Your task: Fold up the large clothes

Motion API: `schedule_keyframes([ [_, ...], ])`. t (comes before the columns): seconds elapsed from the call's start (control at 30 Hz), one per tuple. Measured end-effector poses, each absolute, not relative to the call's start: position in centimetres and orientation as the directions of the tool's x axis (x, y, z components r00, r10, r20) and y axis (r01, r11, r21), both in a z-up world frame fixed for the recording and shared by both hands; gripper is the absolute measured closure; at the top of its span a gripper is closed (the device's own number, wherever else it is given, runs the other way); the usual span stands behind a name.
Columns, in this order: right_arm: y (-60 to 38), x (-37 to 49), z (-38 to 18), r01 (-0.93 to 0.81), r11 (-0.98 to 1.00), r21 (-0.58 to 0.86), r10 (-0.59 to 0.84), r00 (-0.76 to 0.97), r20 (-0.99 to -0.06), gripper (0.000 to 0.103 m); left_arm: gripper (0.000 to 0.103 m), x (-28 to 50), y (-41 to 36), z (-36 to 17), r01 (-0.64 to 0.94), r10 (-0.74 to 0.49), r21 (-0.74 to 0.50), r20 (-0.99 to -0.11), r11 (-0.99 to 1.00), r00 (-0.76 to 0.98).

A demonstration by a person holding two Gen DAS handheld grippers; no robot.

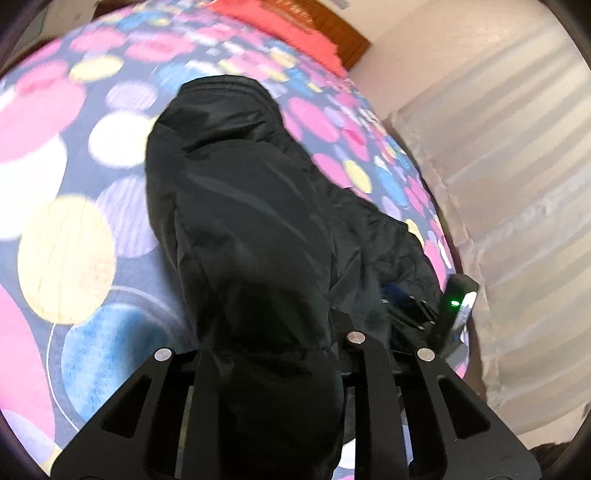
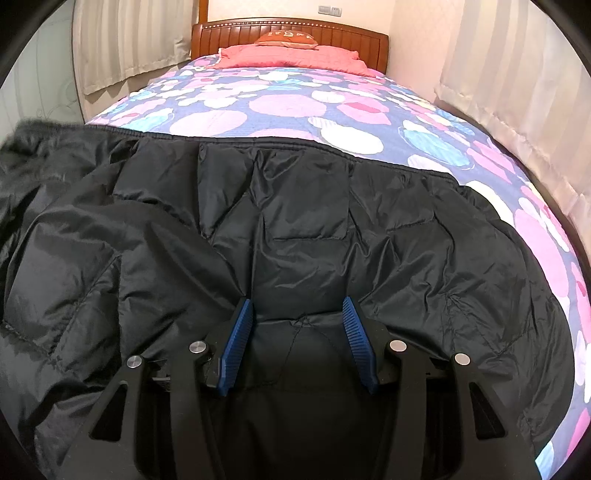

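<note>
A large black padded jacket (image 2: pixel 303 229) lies spread across the near end of a bed with a spotted cover (image 2: pixel 288 107). My right gripper (image 2: pixel 297 321) is open, its blue pads (image 2: pixel 242 332) resting on the jacket with a fold of fabric between them. In the left wrist view, my left gripper (image 1: pixel 269 350) is shut on a bunched part of the black jacket (image 1: pixel 240 221), which drapes over the fingers and hides them. The other gripper (image 1: pixel 454 306) shows at the right with a green light.
A wooden headboard (image 2: pixel 291 29) and a red pillow (image 2: pixel 291 59) stand at the far end of the bed. Pale curtains (image 2: pixel 517 81) hang along the right side, and more curtains (image 2: pixel 125 40) on the left. The bed's right edge (image 1: pixel 458 258) is close.
</note>
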State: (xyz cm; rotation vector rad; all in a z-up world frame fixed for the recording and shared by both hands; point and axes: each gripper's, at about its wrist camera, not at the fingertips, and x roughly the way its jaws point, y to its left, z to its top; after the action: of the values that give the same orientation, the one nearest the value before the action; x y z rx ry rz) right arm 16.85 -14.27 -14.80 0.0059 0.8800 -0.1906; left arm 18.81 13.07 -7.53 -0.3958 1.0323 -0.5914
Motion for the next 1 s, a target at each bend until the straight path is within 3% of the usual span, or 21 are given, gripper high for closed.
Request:
schedule_keyframes([
  [0.27, -16.2, 15.4, -13.0, 0.163, 0.987, 0.000, -0.106, 0.642, -0.760, 0.052, 0.083, 16.7, 7.6, -3.4, 0.301, -0.573, -0.488, -0.706, 0.819, 0.416],
  [0.57, -24.3, 10.3, -9.4, 0.240, 0.970, 0.037, -0.148, 0.705, -0.693, 0.051, 0.083, 15.6, -2.9, -0.7, 0.374, -0.527, -0.390, -0.743, 0.841, 0.411],
  [0.73, -29.0, 8.2, -9.2, 0.314, 0.949, 0.009, -0.225, 0.698, -0.680, 0.051, 0.083, 15.6, -9.0, -1.5, 0.422, -0.536, -0.372, -0.749, 0.827, 0.391],
  [1.0, -34.2, 6.1, -9.9, 0.398, 0.917, 0.028, -0.268, 0.667, -0.695, 0.051, 0.083, 16.7, -18.0, -7.1, 0.434, -0.560, -0.407, -0.764, 0.804, 0.320],
])
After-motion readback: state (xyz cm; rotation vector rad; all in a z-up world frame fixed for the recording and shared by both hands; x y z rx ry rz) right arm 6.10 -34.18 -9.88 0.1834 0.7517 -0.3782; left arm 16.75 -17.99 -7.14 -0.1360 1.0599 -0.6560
